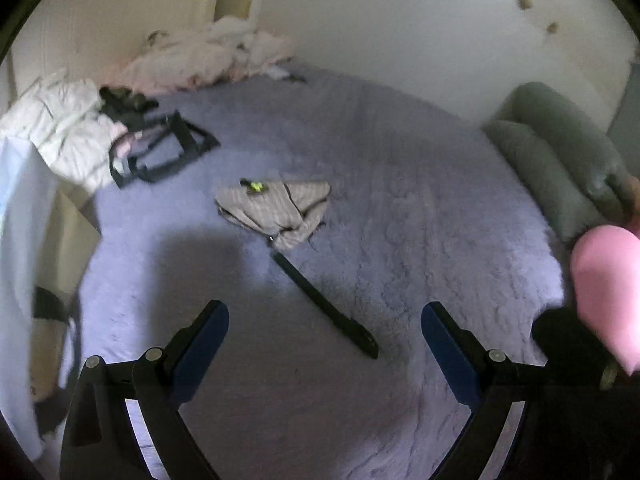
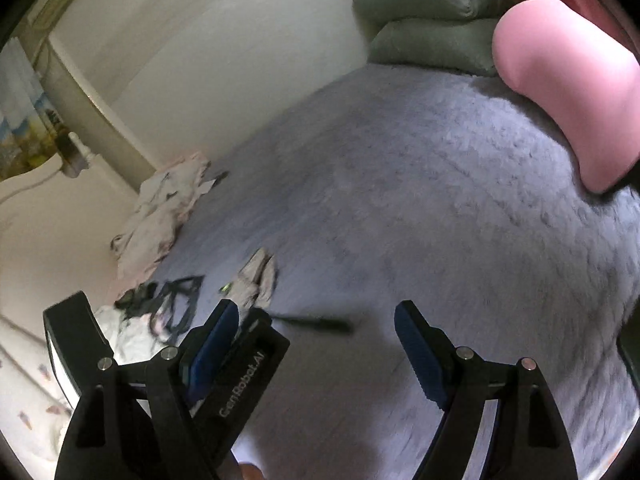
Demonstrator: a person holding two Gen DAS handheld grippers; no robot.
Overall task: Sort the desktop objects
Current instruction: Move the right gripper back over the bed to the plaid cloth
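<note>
Sorting looked barely started. Left tongs [image 1: 325,330] and right tongs [image 2: 316,334] both apart, empty. Grey cloth [image 1: 276,208] mid-frame on bed [image 1: 440,240], black strap [image 1: 324,300] below it, untouched.

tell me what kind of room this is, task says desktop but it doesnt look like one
Most likely a bedroom, not a desk: the surface is a bed with a fuzzy lavender blanket, folded green bedding and a pink pillow at one end, and loose clothes lying on it. Both grippers hover open above it.
</note>
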